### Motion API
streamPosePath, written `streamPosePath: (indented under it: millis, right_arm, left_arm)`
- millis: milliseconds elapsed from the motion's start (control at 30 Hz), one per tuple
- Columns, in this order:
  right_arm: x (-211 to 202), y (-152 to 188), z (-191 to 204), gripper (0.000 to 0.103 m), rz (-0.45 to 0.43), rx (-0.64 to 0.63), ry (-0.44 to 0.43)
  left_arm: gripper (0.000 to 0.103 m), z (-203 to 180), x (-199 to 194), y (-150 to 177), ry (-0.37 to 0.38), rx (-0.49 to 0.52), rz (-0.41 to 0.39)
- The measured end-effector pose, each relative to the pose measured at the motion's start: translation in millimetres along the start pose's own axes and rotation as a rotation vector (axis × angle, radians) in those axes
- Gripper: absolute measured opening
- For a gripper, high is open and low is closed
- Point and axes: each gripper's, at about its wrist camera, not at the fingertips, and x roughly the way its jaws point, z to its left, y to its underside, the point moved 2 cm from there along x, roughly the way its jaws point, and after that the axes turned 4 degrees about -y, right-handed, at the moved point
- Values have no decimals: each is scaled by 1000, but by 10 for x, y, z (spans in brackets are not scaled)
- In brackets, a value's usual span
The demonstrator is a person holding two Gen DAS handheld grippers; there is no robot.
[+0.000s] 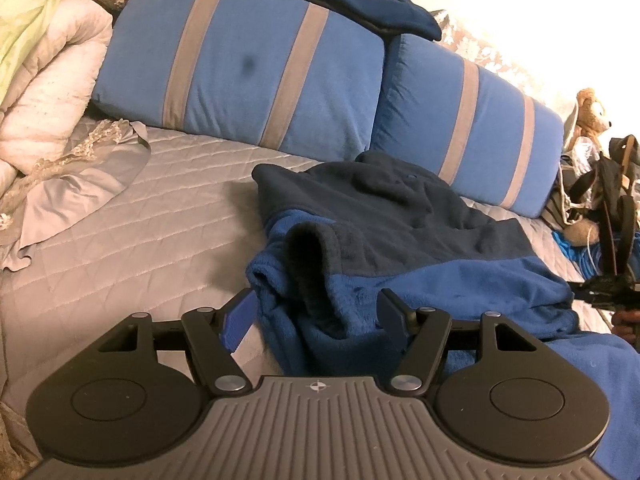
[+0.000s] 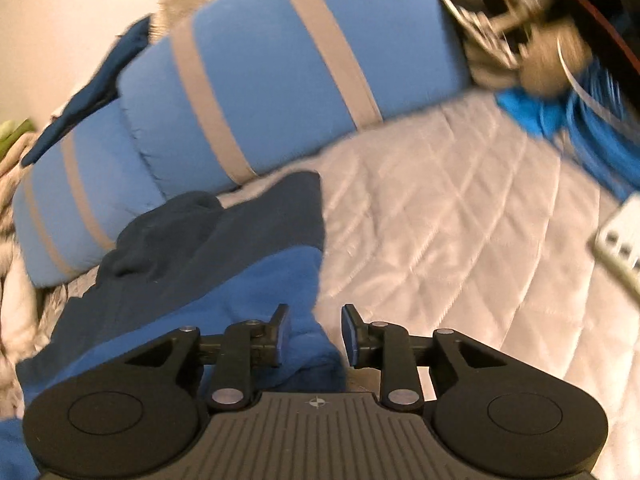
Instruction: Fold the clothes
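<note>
Quilted grey bedding (image 1: 160, 216) covers the bed, and two blue pillows with grey stripes (image 1: 248, 68) lean along its far edge. On top of those pillows lies a dark navy garment (image 1: 360, 0), and a rumpled pale duvet (image 1: 48, 80) is piled in the left corner. At the far right a teddy bear (image 1: 592, 114) sits among tangled dark straps and cords.

A fleece garment (image 1: 400, 248), navy in its upper part and bright blue below, lies crumpled on the quilt in front of the pillows, with one navy-lined sleeve opening gaping toward the left camera.

The left gripper (image 1: 316, 316) stands wide apart, its blue-padded fingers either side of a fold of the bright blue fleece; the right finger seems to rest against the cloth, while the left one hangs over bare quilt, so nothing is clamped.

The right gripper (image 2: 316, 336) is parted only narrowly. Its left finger sits over the edge of the blue fleece and the right finger over the quilt; the pads do not press on the cloth. That view is blurred, with a white ridged object (image 2: 622, 240) at its right edge that cannot be made out
</note>
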Motion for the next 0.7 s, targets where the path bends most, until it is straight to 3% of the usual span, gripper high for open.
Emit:
streamPosePath:
  millis: [67,200,700]
  right_arm:
    - [84,20,-82,22,28,49,-14]
    - [-26,161,11,15,-6,-11,4]
    - [-317,352,177,13,-55,-111,6]
  left_arm:
    - [66,8,-12,4,-1,1,0]
    - [66,50,-1,11,-11,4,11]
    - [66,39,25,-9,-2,8,20]
